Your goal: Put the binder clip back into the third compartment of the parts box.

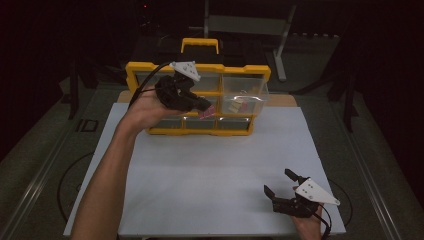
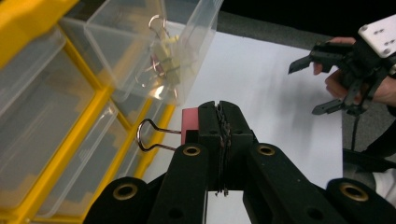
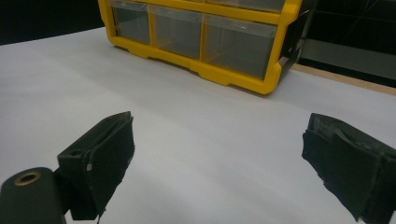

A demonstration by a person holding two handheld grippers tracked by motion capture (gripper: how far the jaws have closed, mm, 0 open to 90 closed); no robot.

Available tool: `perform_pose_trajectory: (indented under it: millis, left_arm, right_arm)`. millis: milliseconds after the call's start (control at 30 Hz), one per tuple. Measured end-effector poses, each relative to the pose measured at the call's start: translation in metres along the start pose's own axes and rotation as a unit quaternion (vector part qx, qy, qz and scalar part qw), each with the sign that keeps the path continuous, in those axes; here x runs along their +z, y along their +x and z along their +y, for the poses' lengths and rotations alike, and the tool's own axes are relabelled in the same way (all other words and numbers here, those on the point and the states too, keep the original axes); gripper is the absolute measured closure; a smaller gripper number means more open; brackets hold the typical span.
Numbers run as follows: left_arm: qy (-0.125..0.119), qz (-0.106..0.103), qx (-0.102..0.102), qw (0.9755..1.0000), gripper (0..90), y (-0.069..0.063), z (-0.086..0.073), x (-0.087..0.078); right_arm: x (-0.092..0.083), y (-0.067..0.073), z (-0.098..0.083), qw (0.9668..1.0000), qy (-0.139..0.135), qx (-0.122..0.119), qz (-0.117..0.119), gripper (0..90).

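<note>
We logged the left gripper (image 2: 219, 122) clamped on a red binder clip (image 2: 189, 125), held up just in front of the yellow drawer organizer (image 1: 135, 70), near the pulled-out clear drawer (image 2: 194, 46) that held more binder clips (image 2: 163, 56). Step, we judged: carry the clip to the drawer. Next move likely calls for lifting it over the rim, then letting go. The right gripper (image 1: 284, 189) rested with jaws wide apart, empty, on the white tabletop (image 1: 210, 170). The room was dark, with a metal stand (image 1: 245, 22) behind.

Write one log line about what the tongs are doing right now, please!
left tongs: shut on pink binder clip | open drawer: holds clips | right tongs: open, empty, over white table
</note>
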State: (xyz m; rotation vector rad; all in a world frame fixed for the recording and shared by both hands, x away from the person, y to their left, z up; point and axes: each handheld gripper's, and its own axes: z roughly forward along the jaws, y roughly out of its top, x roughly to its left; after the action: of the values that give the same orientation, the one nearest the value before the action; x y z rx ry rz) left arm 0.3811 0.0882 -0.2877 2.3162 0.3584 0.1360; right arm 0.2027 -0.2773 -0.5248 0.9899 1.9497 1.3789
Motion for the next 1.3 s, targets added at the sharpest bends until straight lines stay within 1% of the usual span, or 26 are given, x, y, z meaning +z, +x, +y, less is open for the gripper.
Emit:
perform_pose_trajectory:
  millis: [167,400,500,667,700,867,933,1000,1133,1233,1267,1300]
  left_arm:
    - [0.0,-0.007,-0.004,1.0,89.8,0.003,0.008,-0.003]
    - [0.004,-0.003,-0.006,1.0,89.8,0.008,0.019,-0.007]
    - [0.005,0.004,-0.007,1.0,89.8,0.01,0.025,-0.01]
    - [0.0,0.012,-0.01,0.9999,89.8,0.012,0.036,-0.015]
    - [-0.004,0.017,-0.012,0.9998,89.8,0.012,0.039,-0.016]
    - [-0.008,0.031,-0.016,0.9994,89.8,0.014,0.051,-0.015]
    - [-0.014,0.034,-0.019,0.9991,89.8,0.015,0.056,-0.014]
    - [-0.014,0.036,-0.018,0.9991,89.8,0.015,0.062,-0.012]
    - [-0.02,0.041,-0.019,0.9988,89.7,0.014,0.072,-0.003]
    - [-0.022,0.044,-0.024,0.9985,89.5,0.013,0.078,0.007]
    - [-0.018,0.044,-0.021,0.9986,89.4,0.013,0.08,0.011]
    - [-0.018,0.042,-0.021,0.9987,89.4,0.013,0.082,0.018]
  right_arm:
    - [0.0,0.0,0.0,1.0,0.0,0.001,0.0,8.8]
    - [0.0,0.0,0.0,1.0,-0.001,0.002,0.001,8.8]
    - [0.0,0.0,0.0,1.0,-0.001,0.002,0.0,8.8]
    - [0.0,0.0,0.0,1.0,-0.001,0.003,0.0,8.8]
    - [0.0,0.0,0.0,1.0,-0.001,0.003,0.0,8.8]
    - [0.0,0.0,0.0,1.0,-0.001,0.003,0.0,8.8]
    - [0.0,-0.001,0.0,1.0,-0.002,0.003,0.0,8.8]
    - [0.0,-0.001,0.0,1.0,0.0,0.004,0.0,8.8]
    - [0.0,0.0,0.0,1.0,-0.001,0.003,0.002,8.8]
    - [0.0,-0.001,0.0,1.0,-0.001,0.004,0.002,8.8]
    - [0.0,-0.001,0.0,1.0,-0.002,0.003,0.002,8.8]
    - [-0.001,-0.001,0.0,1.0,-0.002,0.003,0.002,8.8]
